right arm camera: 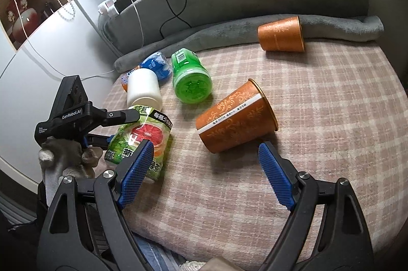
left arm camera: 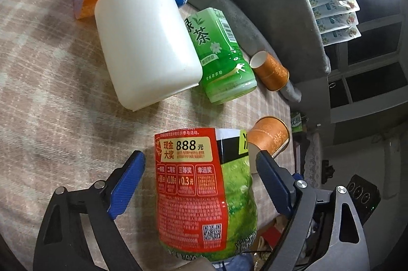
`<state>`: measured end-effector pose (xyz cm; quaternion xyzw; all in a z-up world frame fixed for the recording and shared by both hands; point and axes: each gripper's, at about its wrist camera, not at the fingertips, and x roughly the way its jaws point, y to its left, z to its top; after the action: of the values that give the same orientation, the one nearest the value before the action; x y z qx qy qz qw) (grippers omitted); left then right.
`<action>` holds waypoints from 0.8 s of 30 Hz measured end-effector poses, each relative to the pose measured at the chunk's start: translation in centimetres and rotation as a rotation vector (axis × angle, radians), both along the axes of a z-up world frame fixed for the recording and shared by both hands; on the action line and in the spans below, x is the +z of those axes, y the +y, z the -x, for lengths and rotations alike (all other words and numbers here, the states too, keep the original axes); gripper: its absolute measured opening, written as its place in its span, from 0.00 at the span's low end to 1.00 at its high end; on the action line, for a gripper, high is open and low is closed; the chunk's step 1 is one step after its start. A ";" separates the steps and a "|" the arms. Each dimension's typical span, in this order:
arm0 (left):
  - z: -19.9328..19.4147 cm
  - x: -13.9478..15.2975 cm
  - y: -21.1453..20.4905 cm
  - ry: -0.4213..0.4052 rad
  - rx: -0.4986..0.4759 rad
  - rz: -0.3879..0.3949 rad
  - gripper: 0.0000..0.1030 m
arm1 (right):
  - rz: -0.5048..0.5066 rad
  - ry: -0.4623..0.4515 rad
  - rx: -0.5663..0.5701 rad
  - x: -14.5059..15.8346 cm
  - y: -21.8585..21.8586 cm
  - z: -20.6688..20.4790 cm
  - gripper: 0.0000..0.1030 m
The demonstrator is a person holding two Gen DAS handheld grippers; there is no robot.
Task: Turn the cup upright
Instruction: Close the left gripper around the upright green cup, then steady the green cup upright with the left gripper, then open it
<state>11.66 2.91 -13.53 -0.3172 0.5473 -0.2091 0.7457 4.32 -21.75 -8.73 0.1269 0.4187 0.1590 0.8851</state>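
Blue pads of my right claw (right arm camera: 205,164) sit nearest the lens, spread wide with nothing between them. Just past the tips lies the near orange cup (right arm camera: 236,117) on its side on the plaid blanket (right arm camera: 318,118). Its long axis runs from lower left to upper right in the right wrist view; the closed base points toward my left pad, and the wider rim points up and to the right, away from me. Open blanket stretches to the right of the cup out to the rounded edge of the surface, and there is bare plaid in front of it too.

A second orange cup (right arm camera: 280,34) lies on its side well apart, against the grey rolled fabric (right arm camera: 344,29) at the back edge.

My left claw (left arm camera: 201,164) is also spread wide, straddling the grapefruit tea bottle (left arm camera: 204,194) without either pad touching it as far as I can see. Left of the near cup things crowd together: a green tea bottle (right arm camera: 191,80) lying with its base toward me, a white jar (right arm camera: 144,90), and an orange-and-blue bottle (right arm camera: 155,66) behind that.
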 end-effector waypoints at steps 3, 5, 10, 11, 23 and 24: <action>-0.1 0.0 -0.2 -0.006 -0.008 -0.010 0.76 | -0.001 0.002 -0.006 -0.1 -0.1 0.0 0.84; -0.1 0.1 -0.4 -0.015 -0.013 -0.015 0.75 | 0.000 0.003 -0.009 -0.1 -0.2 0.0 0.84; 0.3 0.9 -0.9 -0.060 -0.024 -0.046 0.75 | -0.005 0.008 -0.019 -0.1 -0.4 0.0 0.84; 0.4 1.1 -1.0 -0.070 -0.025 -0.053 0.75 | -0.005 0.008 -0.018 -0.2 -0.5 -0.1 0.84; 2.8 4.6 -3.2 -0.277 -0.045 -0.207 0.74 | -0.008 0.010 -0.025 -0.1 -0.6 0.2 0.84; 3.0 4.8 -3.4 -0.291 -0.046 -0.218 0.74 | -0.008 0.009 -0.025 -0.1 -0.7 0.2 0.84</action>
<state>8.70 -0.48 -8.74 -0.1882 0.4602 -0.2091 0.8421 4.10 -22.42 -8.82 0.1362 0.4204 0.1489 0.8846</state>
